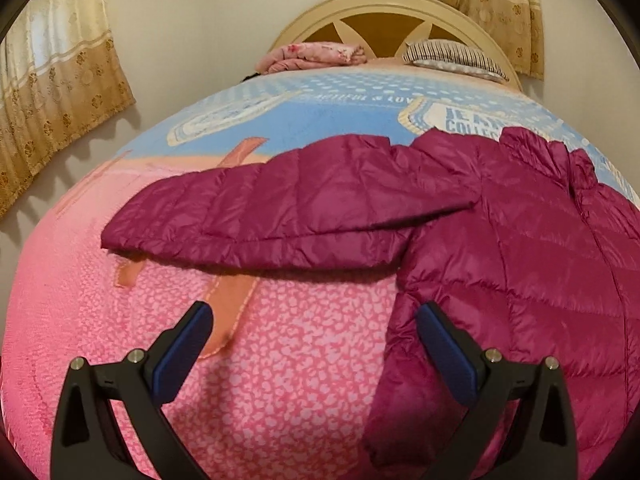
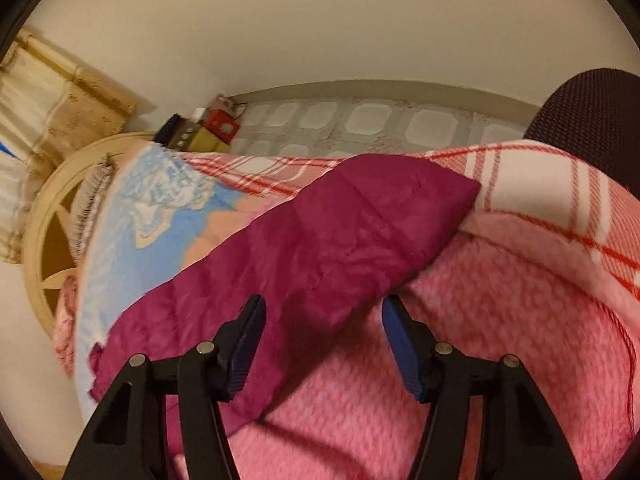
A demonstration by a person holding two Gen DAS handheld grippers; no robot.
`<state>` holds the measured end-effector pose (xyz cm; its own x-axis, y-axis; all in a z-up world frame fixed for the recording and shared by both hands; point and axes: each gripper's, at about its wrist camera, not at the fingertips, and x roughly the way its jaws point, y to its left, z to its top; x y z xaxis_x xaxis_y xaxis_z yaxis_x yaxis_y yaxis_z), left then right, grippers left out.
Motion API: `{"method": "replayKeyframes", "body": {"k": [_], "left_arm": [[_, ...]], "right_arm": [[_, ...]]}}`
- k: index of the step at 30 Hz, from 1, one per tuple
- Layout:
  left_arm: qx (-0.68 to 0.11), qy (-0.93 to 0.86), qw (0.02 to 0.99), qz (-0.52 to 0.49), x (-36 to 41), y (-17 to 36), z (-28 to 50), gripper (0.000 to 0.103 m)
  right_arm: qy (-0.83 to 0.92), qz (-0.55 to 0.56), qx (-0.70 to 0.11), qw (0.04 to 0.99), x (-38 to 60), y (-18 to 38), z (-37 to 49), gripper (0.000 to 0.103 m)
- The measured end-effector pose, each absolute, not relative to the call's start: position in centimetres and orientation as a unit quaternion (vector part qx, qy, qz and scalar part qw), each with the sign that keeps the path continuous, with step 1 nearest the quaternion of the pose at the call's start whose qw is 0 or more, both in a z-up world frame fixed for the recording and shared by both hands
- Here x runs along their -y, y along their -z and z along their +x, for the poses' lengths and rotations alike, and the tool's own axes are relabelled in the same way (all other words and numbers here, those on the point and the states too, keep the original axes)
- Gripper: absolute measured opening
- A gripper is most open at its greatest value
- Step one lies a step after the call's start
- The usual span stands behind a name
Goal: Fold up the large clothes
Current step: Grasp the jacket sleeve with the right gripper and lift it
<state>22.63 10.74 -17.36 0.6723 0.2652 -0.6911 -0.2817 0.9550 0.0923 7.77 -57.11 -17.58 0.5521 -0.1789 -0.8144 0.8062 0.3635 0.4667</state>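
Note:
A magenta quilted puffer jacket (image 1: 520, 248) lies spread on the bed, one sleeve (image 1: 256, 220) stretched out to the left. My left gripper (image 1: 316, 320) is open above the pink blanket, its right finger (image 1: 444, 340) over the jacket's side edge and nothing between the pads. In the right wrist view the other sleeve (image 2: 340, 240) runs up to the right and ends at its cuff (image 2: 452, 196). My right gripper (image 2: 324, 312) hovers over that sleeve's lower edge with its jaws apart, and the pads do not press on the fabric.
The bed carries a pink and blue blanket (image 1: 280, 360) and a red plaid cloth (image 2: 540, 184). A cream headboard (image 1: 384, 12) with a folded pink cloth (image 1: 316, 56) and a striped pillow (image 1: 452, 58) stands at the far end. A dark mesh chair (image 2: 592, 120) is at right, and a cluttered bedside stand (image 2: 200, 132) is by the wall.

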Motion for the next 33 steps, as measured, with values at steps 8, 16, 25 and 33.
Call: {"method": "replayKeyframes", "body": {"k": [8, 16, 25, 33], "left_arm": [[-0.408, -0.132, 0.902, -0.046, -11.7, 18.3, 23.1, 0.103], [-0.403, -0.138, 0.904, -0.034, -11.4, 18.1, 22.6, 0.103], [-0.404, -0.125, 0.904, -0.061, -12.2, 18.2, 22.5, 0.103], [-0.401, -0.118, 0.904, -0.086, -13.0, 18.3, 22.0, 0.103]], "right_arm": [[0.391, 0.401, -0.35, 0.751, 57.6, 17.9, 9.2, 0.054], [0.393, 0.353, -0.342, 0.778, 56.9, 17.4, 8.5, 0.013], [0.362, 0.19, -0.258, 0.875, 50.5, 7.4, 8.8, 0.007], [0.225, 0.086, -0.216, 0.946, 37.2, -0.4, 12.5, 0.007]]}}
